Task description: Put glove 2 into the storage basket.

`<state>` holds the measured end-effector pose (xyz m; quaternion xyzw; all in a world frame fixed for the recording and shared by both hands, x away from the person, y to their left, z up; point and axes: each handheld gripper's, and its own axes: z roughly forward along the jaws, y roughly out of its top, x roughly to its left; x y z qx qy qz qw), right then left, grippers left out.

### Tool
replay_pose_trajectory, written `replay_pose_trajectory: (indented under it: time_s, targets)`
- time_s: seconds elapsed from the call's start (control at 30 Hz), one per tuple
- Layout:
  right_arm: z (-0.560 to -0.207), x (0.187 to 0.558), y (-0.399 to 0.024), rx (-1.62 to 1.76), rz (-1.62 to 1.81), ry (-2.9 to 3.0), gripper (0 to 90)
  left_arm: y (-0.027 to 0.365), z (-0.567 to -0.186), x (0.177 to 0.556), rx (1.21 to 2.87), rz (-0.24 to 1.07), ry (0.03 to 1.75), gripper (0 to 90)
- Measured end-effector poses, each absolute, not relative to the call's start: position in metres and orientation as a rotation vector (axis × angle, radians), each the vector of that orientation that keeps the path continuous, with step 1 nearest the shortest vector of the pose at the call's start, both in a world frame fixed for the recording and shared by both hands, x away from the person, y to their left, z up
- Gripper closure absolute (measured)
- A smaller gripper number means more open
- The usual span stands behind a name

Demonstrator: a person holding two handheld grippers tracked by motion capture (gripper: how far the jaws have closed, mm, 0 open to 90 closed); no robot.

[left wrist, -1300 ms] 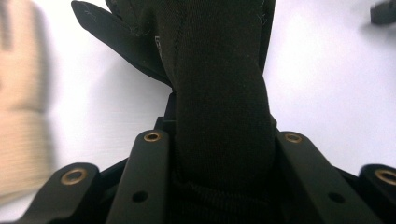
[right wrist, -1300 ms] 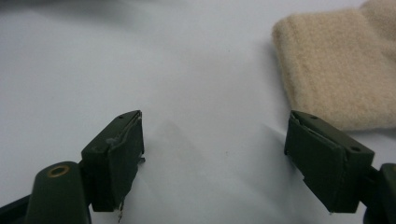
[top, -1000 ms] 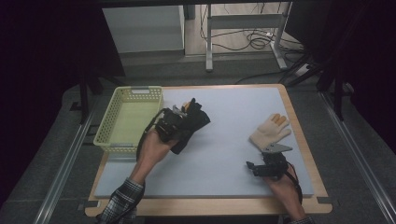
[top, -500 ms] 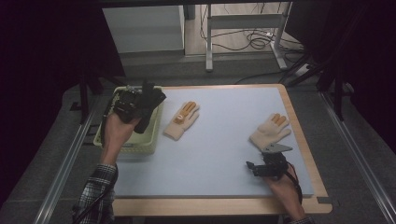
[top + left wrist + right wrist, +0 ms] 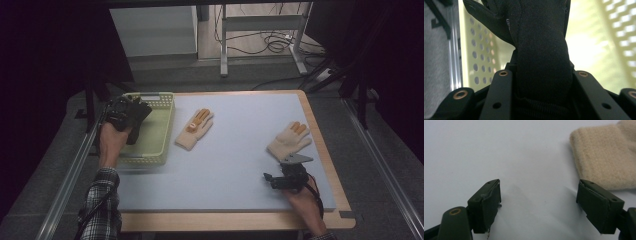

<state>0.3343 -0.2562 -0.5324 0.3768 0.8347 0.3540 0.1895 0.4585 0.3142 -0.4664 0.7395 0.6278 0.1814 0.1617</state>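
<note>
1. The left gripper [image 5: 121,114], clamped on a black fabric glove [image 5: 541,50], has travelled from the middle of the pale blue table mat [image 5: 240,150] leftward to over the pale green perforated plastic basket [image 5: 160,135].
2. The glove now hangs inside the basket's walls.
3. A cream knitted glove with orange fingertips [image 5: 195,129], covered a second ago by the gripper and black glove, now lies exposed just right of the basket.

Basket [image 5: 159,131] at table's [image 5: 240,165] left edge; two gloves [image 5: 194,131] [image 5: 289,141] lying to its right
</note>
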Motion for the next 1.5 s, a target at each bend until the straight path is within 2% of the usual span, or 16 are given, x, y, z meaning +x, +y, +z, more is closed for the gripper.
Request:
replay_pose_trajectory:
  time_s: [0.1,0.27,0.37,0.53,0.57,0.63,0.67,0.73,0.77,0.8,0.9,1.0,1.13,1.17,1.5]
  targets:
    - [-0.532,0.334,-0.256,1.059,0.996,2.347,19.5,0.317,-0.477,0.467,2.122,0.467,1.808,65.5]
    - [-0.532,0.334,-0.256,1.059,0.994,2.346,19.5,0.310,-0.493,0.479,2.188,0.458,1.830,64.2]
    - [-0.532,0.334,-0.256,1.059,0.994,2.346,19.5,0.308,-0.499,0.481,2.193,0.366,1.776,63.9]
    - [-0.532,0.334,-0.256,1.059,0.994,2.345,19.5,0.307,-0.500,0.482,2.245,0.509,1.830,60.5]
    - [-0.532,0.334,-0.256,1.059,0.994,2.345,19.5,0.309,-0.501,0.482,2.260,0.536,1.852,57.9]
    - [-0.532,0.334,-0.256,1.059,0.994,2.345,19.5,0.314,-0.505,0.482,2.278,0.539,1.885,36.5]
    - [-0.532,0.334,-0.256,1.059,0.994,2.346,19.5,0.315,-0.507,0.482,2.288,0.547,1.875,36.5]
    - [-0.532,0.334,-0.256,1.058,0.994,2.346,19.5,0.317,-0.505,0.480,2.284,0.501,1.844,25.8]
    - [-0.532,0.334,-0.256,1.059,0.994,2.346,19.5,0.317,-0.504,0.479,2.280,0.476,1.835,16.9]
    - [-0.532,0.334,-0.256,1.059,0.994,2.346,19.5,0.316,-0.502,0.478,2.278,0.463,1.826,16.9]
    - [-0.532,0.334,-0.256,1.059,0.994,2.346,19.5,0.314,-0.489,0.473,2.267,0.463,1.784,7.0]
    - [-0.532,0.334,-0.256,1.059,0.994,2.346,19.5,0.316,-0.474,0.464,2.204,0.422,1.729,4.2]
    - [-0.532,0.334,-0.256,1.059,0.993,2.346,19.5,0.315,-0.457,0.448,2.126,0.439,1.642,3.7]
    - [-0.532,0.334,-0.256,1.059,0.993,2.346,19.5,0.311,-0.450,0.437,2.090,0.443,1.564,3.2]
    - [-0.532,0.334,-0.256,1.059,0.990,2.348,19.5,0.270,-0.427,0.383,2.055,0.542,1.256,1.5]
